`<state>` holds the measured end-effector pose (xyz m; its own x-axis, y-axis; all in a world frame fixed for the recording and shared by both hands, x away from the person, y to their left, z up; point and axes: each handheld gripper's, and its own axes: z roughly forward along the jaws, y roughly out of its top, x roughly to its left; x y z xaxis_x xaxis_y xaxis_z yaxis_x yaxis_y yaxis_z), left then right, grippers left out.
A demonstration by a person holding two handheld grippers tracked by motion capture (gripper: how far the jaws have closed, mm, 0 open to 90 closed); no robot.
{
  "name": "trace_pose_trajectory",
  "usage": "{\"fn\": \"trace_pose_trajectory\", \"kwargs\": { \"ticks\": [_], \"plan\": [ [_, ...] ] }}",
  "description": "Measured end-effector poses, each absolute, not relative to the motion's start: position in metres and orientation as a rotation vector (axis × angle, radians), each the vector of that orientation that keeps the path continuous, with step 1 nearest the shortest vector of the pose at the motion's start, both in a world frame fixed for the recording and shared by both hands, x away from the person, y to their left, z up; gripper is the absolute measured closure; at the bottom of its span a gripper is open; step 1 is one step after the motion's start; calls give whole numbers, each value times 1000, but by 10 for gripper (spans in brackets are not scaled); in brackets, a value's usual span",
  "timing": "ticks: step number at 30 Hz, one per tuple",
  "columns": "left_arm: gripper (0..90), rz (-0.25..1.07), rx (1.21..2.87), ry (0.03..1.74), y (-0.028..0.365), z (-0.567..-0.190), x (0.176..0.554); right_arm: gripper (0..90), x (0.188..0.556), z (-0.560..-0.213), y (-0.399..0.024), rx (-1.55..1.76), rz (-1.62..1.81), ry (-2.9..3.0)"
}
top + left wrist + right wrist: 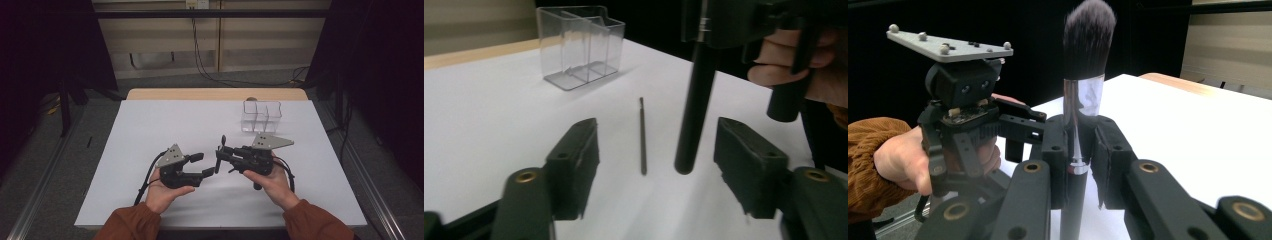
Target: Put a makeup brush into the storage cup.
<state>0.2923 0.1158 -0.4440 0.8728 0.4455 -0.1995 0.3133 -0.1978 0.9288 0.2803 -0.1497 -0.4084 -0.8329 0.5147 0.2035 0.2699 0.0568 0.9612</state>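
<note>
Right gripper [1080, 165] clamps the makeup brush [1083, 100] upright; left gripper [656, 165] stands open around its handle.

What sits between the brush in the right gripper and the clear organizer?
Nothing visible. The right gripper clamps the makeup brush upright; bare white table runs from it to the clear organizer. The left gripper, jaws open, is on the other side.
</note>
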Motion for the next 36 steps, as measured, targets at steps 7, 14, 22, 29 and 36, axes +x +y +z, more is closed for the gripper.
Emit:
{"fn": "trace_pose_trajectory", "kwargs": {
  "ticks": [7, 14, 22, 29, 36],
  "plan": [
    [175, 142, 1796, 568, 117, -442, 291, 781, 281, -410, -153, 815, 1864, 2137],
    [71, 157, 1796, 607, 123, -439, 291, 781, 281, -409, -158, 825, 1861, 2124],
    [35, 206, 1814, 607, 132, -437, 292, 781, 281, -407, -164, 834, 1856, 2114],
    [34, 211, 1814, 595, 135, -434, 283, 781, 280, -407, -171, 850, 1847, 2102],
    [19, 241, 1783, 613, 146, -436, 279, 781, 279, -409, -182, 879, 1837, 2084]
  ]
}}
